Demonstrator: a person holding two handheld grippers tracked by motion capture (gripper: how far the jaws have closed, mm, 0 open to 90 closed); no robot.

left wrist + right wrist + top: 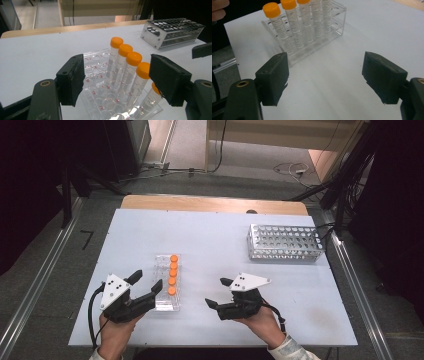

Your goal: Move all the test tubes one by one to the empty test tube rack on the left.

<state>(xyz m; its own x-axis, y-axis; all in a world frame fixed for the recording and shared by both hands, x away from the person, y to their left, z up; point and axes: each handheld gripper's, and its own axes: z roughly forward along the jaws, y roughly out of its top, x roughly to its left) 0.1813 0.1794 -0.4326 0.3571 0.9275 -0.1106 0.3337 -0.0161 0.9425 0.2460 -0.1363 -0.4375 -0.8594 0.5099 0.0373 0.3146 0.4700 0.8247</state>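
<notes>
High view: on the white tabletop (210, 245) a clear tube rack (167, 282) holds five orange-capped tubes (172, 275) in a row — the left tool (148, 282) sits just beside it, jaws apart and empty, while the right tool (217, 292) — jaws apart too — rests nearby, a metal rack (285, 242) well apart.

The tube rack (166, 290) is clear, glossy plastic; its tubes (125, 72) are transparent plastic with smooth orange caps (134, 58). The second rack (285, 242), near the table's far right corner, is perforated sheet metal with a dull silver finish. The table (215, 245) has a smooth, matt, pale top with a wood far edge; both grippers' pads (274, 75) look matt black.
</notes>
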